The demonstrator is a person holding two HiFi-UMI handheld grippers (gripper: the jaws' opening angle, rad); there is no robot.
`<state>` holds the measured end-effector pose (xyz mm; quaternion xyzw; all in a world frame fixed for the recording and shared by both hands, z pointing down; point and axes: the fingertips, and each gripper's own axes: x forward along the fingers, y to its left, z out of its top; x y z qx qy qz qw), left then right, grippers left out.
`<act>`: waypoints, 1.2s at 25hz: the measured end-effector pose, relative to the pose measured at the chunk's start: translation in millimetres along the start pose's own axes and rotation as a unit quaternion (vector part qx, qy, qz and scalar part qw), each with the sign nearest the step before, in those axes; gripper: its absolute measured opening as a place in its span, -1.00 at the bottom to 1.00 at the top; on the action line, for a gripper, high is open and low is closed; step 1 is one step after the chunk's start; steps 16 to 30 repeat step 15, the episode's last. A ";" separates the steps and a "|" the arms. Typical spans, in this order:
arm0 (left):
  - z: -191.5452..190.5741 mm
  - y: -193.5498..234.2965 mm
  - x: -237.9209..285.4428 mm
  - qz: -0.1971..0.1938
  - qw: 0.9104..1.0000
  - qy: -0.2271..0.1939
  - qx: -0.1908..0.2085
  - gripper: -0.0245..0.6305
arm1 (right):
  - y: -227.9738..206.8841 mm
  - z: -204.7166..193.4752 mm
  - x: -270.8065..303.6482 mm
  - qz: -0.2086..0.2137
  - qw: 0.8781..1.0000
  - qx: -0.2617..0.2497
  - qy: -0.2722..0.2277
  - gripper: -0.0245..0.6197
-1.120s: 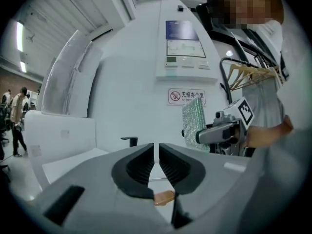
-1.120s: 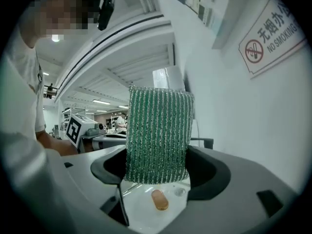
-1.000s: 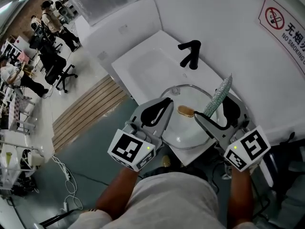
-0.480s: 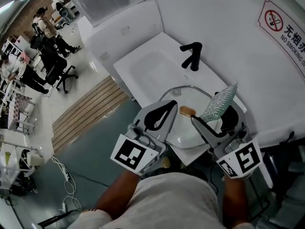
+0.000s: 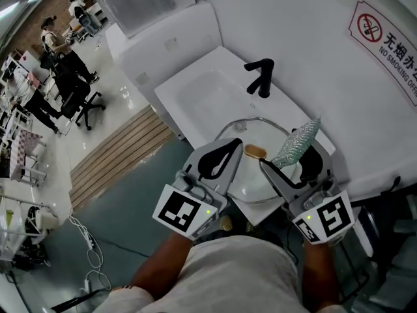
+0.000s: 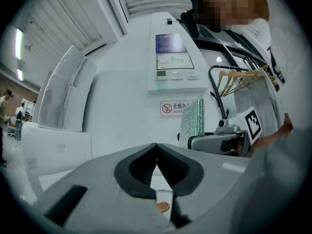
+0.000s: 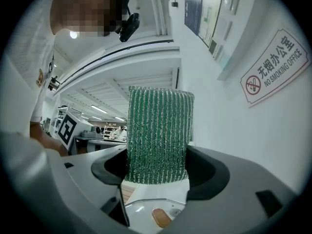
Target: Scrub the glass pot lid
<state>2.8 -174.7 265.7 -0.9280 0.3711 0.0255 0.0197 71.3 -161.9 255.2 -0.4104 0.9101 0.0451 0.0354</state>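
left gripper (image 6: pixel 157 155): pressed together, empty | right gripper (image 7: pixel 157 172): pinching green scrub pad (image 7: pixel 158 135) | glass pot lid (image 5: pixel 251 178): seemingly lying flat beneath them

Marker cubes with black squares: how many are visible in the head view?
2. One marker cube sits at the rear of the shut left gripper; the other sits at the rear of the right gripper, which grips the green scrub pad. None seems hidden.

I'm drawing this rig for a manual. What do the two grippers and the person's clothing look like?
The left gripper and right gripper are pale grey shells with black curved inner linings. Each carries a white cube with black square markers and a small green light. The person wears a pale shirt; the forearms are unsleeved.
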 end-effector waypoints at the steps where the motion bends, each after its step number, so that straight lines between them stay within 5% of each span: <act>1: 0.3 0.1 -0.5 0.000 1.000 0.000 0.000 -0.88 | 0.0 0.3 -0.5 -0.001 1.000 0.000 0.000 0.16; 30: -4.2 1.9 -1.8 0.006 1.000 0.004 -0.003 -0.88 | -3.6 -3.2 -2.3 -0.002 1.000 0.003 0.000 0.16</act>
